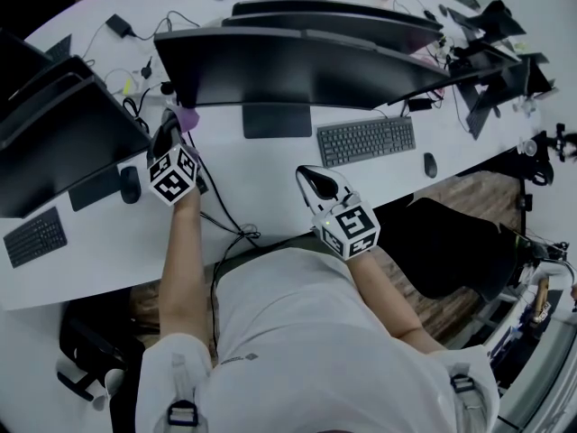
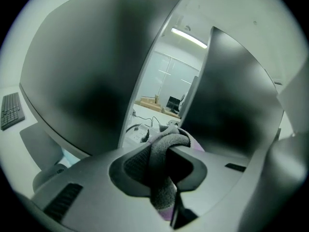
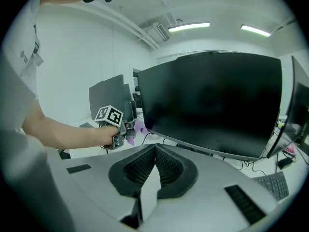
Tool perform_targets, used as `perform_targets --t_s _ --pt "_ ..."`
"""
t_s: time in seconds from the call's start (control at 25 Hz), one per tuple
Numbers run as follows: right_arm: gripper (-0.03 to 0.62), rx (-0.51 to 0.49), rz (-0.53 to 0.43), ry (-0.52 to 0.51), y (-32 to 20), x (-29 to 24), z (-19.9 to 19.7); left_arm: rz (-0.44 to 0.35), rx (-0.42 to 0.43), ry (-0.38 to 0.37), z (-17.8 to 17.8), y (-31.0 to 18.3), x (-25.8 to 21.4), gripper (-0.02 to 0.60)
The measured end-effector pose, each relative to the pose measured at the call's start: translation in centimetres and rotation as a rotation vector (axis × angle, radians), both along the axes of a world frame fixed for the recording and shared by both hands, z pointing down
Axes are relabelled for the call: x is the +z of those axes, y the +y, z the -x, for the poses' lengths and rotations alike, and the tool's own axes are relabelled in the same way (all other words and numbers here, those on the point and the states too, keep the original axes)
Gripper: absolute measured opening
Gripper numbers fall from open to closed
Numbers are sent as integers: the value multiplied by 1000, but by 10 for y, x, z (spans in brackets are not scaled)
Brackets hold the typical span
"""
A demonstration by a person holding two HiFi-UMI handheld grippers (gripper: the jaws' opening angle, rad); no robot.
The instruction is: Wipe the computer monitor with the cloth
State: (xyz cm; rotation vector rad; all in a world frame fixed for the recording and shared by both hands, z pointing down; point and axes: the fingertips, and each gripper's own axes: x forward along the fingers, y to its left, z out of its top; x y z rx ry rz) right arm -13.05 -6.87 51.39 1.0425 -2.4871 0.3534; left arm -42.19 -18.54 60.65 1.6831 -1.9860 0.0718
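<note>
A wide dark monitor (image 1: 288,70) stands at the middle of the white desk, and its black screen (image 3: 217,100) fills the right gripper view. My left gripper (image 1: 169,129) is shut on a grey and purple cloth (image 2: 164,168), whose purple end (image 1: 187,117) sits at the monitor's lower left corner. In the right gripper view the left gripper (image 3: 126,133) with the cloth (image 3: 138,128) is close to that corner. My right gripper (image 1: 315,181) hovers over the desk in front of the monitor's foot, shut with nothing between its jaws.
A second monitor (image 1: 63,142) stands to the left with a keyboard (image 1: 34,235) and mouse (image 1: 130,184) before it. Another keyboard (image 1: 366,140) and mouse (image 1: 430,164) lie right of centre. Cables (image 1: 230,224) trail off the desk edge. A dark chair (image 1: 451,246) stands at the right.
</note>
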Motion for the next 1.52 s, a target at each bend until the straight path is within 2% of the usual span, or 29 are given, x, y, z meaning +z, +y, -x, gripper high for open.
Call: perform_targets --t_s 0.32,1.0,1.52 --pt "9 6 -1 -8 -4 -1 -3 -57 -3 -90 -1 -10 -27 75" --pt "9 -6 -25 -26 -8 -13 -7 -185 -5 -210 0 -22 -100 75" --pt "9 -18 -44 -63 -14 -24 -13 -291 -30 -252 -3 -21 -173 75"
